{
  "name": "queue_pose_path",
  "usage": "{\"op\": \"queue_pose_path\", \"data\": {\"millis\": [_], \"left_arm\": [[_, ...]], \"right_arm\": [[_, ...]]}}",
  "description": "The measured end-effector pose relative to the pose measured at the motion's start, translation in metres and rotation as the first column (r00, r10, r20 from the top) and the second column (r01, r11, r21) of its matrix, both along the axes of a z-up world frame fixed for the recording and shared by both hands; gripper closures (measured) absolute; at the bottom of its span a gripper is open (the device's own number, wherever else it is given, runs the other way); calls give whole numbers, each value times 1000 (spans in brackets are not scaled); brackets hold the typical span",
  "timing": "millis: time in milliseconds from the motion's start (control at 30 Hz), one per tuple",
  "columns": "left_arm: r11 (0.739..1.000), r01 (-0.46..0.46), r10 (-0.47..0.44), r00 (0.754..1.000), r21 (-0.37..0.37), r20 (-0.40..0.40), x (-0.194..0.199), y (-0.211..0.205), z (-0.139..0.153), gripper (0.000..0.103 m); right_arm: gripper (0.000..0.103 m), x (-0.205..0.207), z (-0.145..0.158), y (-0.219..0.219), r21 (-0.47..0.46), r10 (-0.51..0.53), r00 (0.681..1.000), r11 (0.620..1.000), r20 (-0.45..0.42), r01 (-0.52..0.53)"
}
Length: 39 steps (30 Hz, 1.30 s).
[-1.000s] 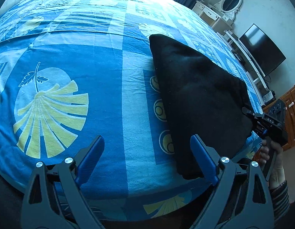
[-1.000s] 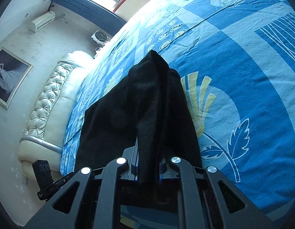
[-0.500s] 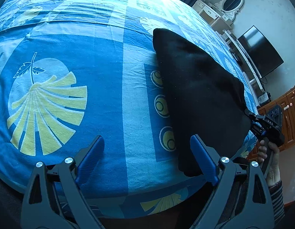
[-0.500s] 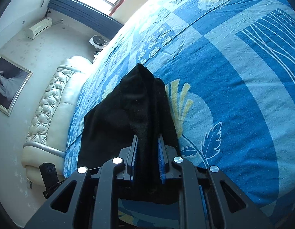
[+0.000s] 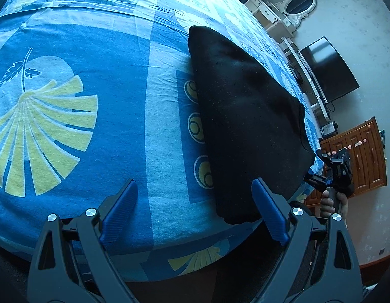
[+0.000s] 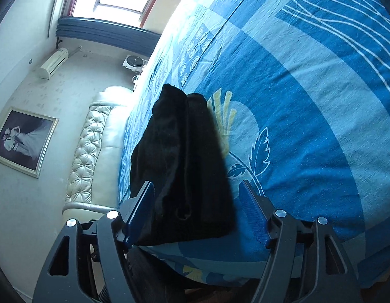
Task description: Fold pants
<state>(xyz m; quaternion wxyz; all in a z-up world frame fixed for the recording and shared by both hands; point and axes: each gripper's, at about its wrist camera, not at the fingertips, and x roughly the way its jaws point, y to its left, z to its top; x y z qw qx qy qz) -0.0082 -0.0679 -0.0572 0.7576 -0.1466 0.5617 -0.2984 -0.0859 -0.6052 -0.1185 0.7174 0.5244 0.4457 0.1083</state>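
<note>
As right hand-held gripper (image 6: 197, 212) jaws just opened, we release black pants (image 5: 245, 126), folded on bed (image 5: 119, 139) near its edge. Left hand-held gripper (image 5: 195, 209) wide, empty beside pants. Next: back off, check fold.

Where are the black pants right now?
The black pants lie folded on the blue patterned bedspread near the bed's front edge. In the right wrist view they sit between the open fingers of the right hand-held gripper, unpinched.

A bedroom in a home.
A bed (image 5: 124, 131) with a blue patterned sheet filled the room; a tufted headboard (image 6: 94, 146), framed photograph (image 6: 23, 141), vanity mirror (image 5: 299, 5), television (image 5: 326, 69) and wooden cabinet (image 5: 359, 156) lined the walls.
</note>
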Motion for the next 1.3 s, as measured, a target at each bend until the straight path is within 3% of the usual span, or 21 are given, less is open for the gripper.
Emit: {"op": "queue_pose_path", "data": {"millis": [267, 533, 567, 600, 633, 700, 800, 1033, 1300], "left_arm": [[992, 1, -12, 996, -127, -88, 8, -12, -9, 12], [963, -5, -48, 981, -270, -189, 21, -39, -24, 12], [964, 4, -56, 981, -267, -187, 21, -44, -25, 12], [967, 21, -70, 981, -255, -183, 21, -49, -26, 20], [971, 44, -88, 980, -235, -180, 22, -53, -27, 36], [981, 47, -83, 979, -190, -185, 23, -55, -29, 47], [981, 29, -67, 979, -192, -191, 23, -50, -27, 59], [988, -3, -25, 984, -153, -176, 24, -27, -18, 63], [989, -78, 56, 984, -125, -167, 21, 38, -11, 63]], "right_arm": [[32, 13, -3, 24, 19, 40, 999, 999, 22, -40], [27, 19, 0, 34, 0, 53, 998, 999, 34, -53], [28, 17, -1, 36, -12, 59, 998, 998, 35, -59], [33, 19, -1, 37, -35, 68, 997, 997, 30, -67], [39, 19, -2, 38, -69, 76, 997, 995, 13, -75], [48, 19, -2, 43, -100, 80, 997, 992, -1, -80], [57, 21, -1, 45, -84, 67, 998, 994, 13, -66], [60, 32, 4, 65, -87, 99, 995, 992, 33, -96], [60, 56, 3, 122, -54, 226, 973, 973, 48, -224]]}}
